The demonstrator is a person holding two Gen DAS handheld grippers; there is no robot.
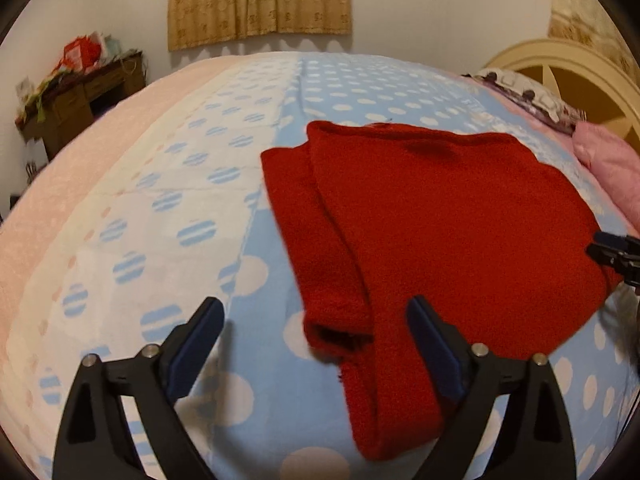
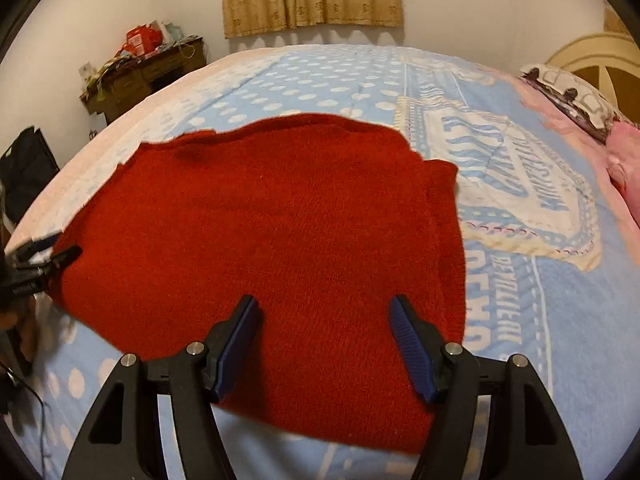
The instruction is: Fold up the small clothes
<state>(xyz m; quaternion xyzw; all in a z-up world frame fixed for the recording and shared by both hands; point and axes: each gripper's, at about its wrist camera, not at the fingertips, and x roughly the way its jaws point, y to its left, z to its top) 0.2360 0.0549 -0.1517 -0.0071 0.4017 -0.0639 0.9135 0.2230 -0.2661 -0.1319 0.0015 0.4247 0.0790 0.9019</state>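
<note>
I read the red sweater [image 2: 272,224] as partly folded; it lies flat on the bed [image 2: 520,300], on the blue dotted blanket, roughly in the middle of the near half; in the left wrist view 1 sleeve [image 1: 320,248] is laid lengthwise along the left edge of the body, its cuff pointing toward me; on the far right side in the right wrist view a narrow strip of red shows beside the body, which I take for the other side turned in (I cannot tell how neatly). What I judge is left: at least 1 fold across the length, bringing the near hem up toward the far edge, then a smoothing.

My left tool [image 1: 316,340] is spread wide and empty, poised over the cuff end of the sleeve, with nothing pressed between its pads; my right tool [image 2: 324,344] stands open too, over the near part of the sweater body, gripping nothing that I can see.

As for containers, I see no basket, box or drawer set out for the clothes; the only holder of sorts is a brown desk [image 2: 160,72] in the far left corner, heaped with coloured clutter that I cannot make out.
</note>
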